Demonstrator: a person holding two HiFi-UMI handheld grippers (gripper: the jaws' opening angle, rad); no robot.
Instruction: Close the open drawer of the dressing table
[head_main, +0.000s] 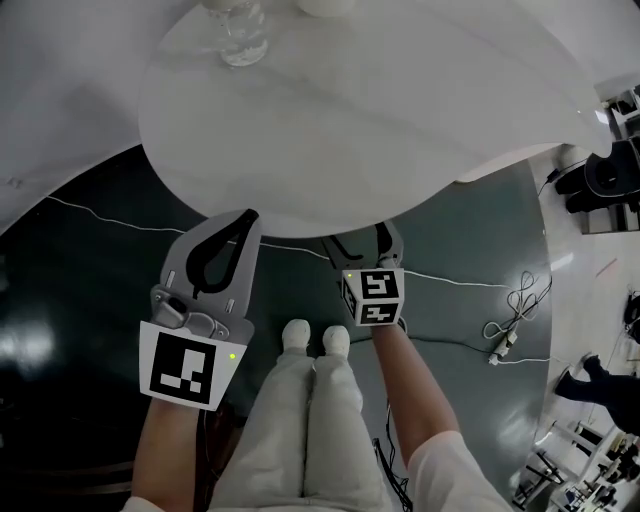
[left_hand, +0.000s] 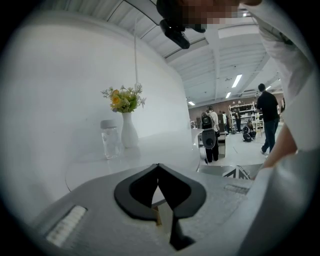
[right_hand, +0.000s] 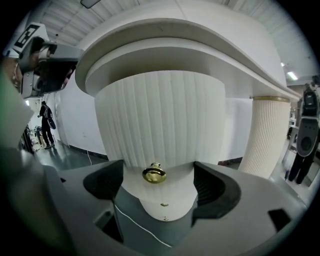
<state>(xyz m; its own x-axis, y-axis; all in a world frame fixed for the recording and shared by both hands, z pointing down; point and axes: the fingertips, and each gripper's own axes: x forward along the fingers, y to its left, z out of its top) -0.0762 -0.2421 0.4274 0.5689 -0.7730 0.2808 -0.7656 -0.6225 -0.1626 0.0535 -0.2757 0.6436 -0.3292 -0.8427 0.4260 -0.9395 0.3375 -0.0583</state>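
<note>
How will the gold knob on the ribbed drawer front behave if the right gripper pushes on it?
The gold knob looks polished and rounded, so a pad of the open right gripper would probably slip off unless it pushes squarely. It seems fixed to the ribbed drawer front, so it should likely stay stiff and carry the push into the drawer.

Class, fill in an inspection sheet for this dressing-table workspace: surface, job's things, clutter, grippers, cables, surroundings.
Surface: white table top, rounded edge.
Job's things: fluted drawer front with brass knob; open or closed, cannot tell.
Clutter: glass jar and vase of flowers on the top.
Grippers: left gripper shut, empty; right gripper open, jaws either side of the knob, not touching.
Cables: white cable across the floor under the table.
Surroundings: dark floor; people standing in the hall behind.
</note>
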